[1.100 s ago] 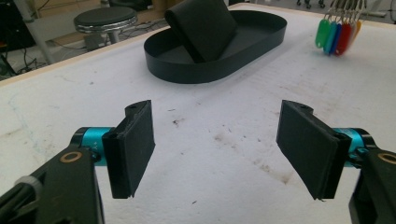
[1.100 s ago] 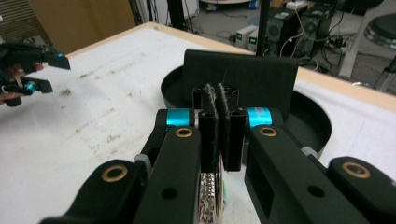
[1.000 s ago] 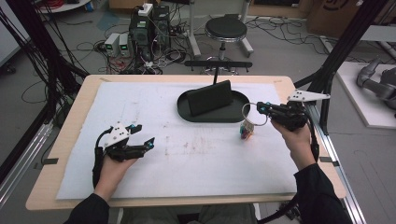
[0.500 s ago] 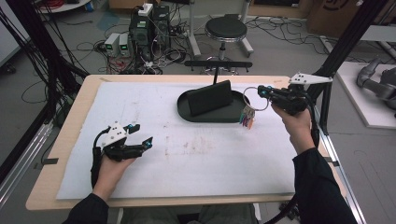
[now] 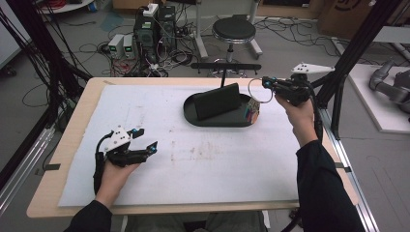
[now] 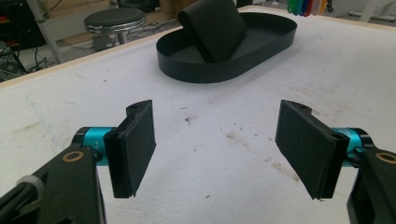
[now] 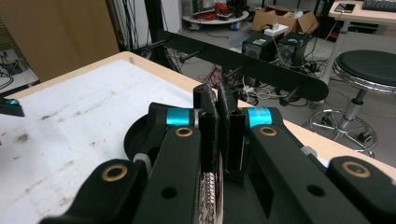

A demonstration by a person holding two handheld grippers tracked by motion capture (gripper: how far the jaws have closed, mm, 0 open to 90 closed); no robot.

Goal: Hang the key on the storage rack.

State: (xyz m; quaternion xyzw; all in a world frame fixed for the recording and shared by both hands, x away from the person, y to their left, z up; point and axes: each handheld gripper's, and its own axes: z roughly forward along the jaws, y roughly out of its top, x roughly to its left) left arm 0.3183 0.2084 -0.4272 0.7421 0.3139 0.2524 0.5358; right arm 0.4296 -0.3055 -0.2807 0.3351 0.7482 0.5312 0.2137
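My right gripper (image 5: 266, 83) is shut on a thin metal ring (image 5: 256, 91) from which a bunch of coloured tags (image 5: 251, 112) hangs, just off the right end of the black oval tray (image 5: 193, 116). A black block (image 5: 217, 100) leans inside the tray. In the right gripper view the jaws (image 7: 218, 100) are pressed together, with a bit of the ring's metal (image 7: 208, 190) below them. My left gripper (image 5: 147, 139) rests open on the white mat at the front left, nothing between its pads (image 6: 135, 144). The tray (image 6: 224, 74) lies ahead of it.
A black rail with pegs (image 5: 226, 66) stands on a post just beyond the table's far edge, also in the right gripper view (image 7: 252, 70). A round stool (image 5: 234, 30) and computers stand behind. The white mat (image 5: 203, 164) covers most of the wooden table.
My right gripper has risen and moved toward the far edge, lifting the ring and tags off the mat to beside the tray's right end. The left gripper has stayed put.
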